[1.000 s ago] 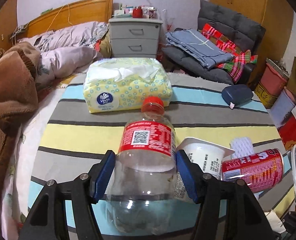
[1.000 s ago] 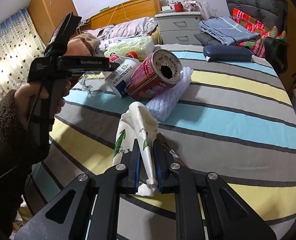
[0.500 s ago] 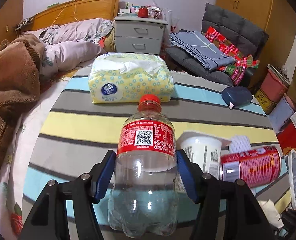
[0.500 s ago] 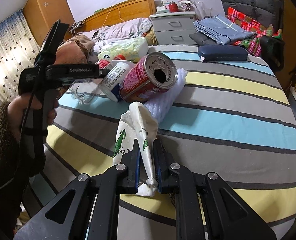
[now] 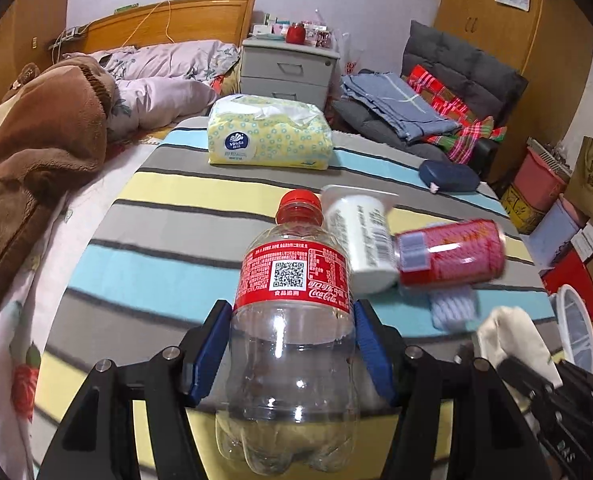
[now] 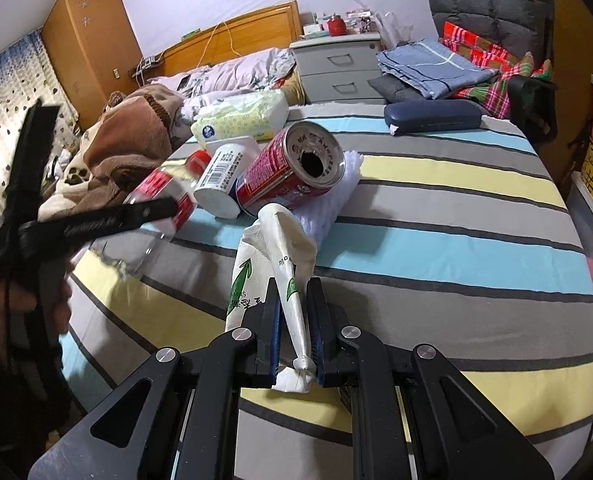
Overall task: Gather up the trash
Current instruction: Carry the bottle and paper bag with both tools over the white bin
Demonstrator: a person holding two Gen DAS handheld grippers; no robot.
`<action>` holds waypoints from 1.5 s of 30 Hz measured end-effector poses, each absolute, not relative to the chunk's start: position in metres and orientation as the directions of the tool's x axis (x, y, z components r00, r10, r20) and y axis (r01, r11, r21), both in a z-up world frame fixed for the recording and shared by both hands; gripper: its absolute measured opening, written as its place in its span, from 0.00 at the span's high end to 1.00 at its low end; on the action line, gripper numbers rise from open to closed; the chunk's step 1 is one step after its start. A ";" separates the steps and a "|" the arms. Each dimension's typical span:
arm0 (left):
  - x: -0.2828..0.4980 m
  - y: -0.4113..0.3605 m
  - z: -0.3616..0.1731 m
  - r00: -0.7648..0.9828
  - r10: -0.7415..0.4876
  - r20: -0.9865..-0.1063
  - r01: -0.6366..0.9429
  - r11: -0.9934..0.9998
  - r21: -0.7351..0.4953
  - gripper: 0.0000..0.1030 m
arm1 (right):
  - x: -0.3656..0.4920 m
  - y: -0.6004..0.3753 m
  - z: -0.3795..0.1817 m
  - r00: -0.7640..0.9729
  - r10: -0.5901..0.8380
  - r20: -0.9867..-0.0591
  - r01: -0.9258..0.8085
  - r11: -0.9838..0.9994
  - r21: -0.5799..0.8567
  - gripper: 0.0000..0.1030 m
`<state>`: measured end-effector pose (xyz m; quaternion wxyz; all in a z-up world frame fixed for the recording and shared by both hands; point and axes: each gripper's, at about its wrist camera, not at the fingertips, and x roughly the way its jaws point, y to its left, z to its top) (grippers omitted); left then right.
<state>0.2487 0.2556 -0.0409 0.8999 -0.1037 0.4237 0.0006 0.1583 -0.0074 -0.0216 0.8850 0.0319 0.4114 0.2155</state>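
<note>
Two pieces of trash are now being carried at once: the left gripper (image 5: 292,354) is clenching an empty plastic bottle (image 5: 294,320) across its clear lower body, just under the red label, while the right gripper (image 6: 294,334) is pinching a crumpled white bag (image 6: 272,268) by its twisted neck. A second ago the bottle was sitting low beside the white cup (image 5: 362,240) and red can (image 5: 452,252); it is now riding higher and closer to the camera, clear of the striped desk (image 5: 168,264), and the right-wrist view is showing it tilted and blurred with motion. That is suggesting the pickup is done and the bottle is travelling toward the bag, probably to be dropped inside. The bottle is standing upright between the left jaws, cap pointing away, both blue pads touching its sides. The bag's neck is running straight down between the nearly closed right jaws, its body spilling forward onto the desk. The cup, the can and a white foam sleeve (image 6: 336,196) are waiting, touching one another, near the desk's middle.
</note>
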 end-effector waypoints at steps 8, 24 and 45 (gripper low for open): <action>0.206 0.246 -0.019 0.682 -0.095 -0.726 -0.096 0.971 -0.217 0.40 | 0.145 -0.017 -0.014 0.589 0.411 -0.696 -0.341 0.907 0.247 0.88; 0.156 0.151 0.025 0.740 -0.178 -0.648 0.077 0.980 -0.182 0.40 | 0.120 -0.077 0.013 0.695 0.333 -0.638 -0.238 0.943 0.233 0.88; 0.153 -0.023 0.037 0.664 -0.398 -0.632 0.379 0.909 -0.174 0.40 | 0.086 -0.205 0.025 0.782 0.130 -0.610 0.012 0.975 0.224 0.87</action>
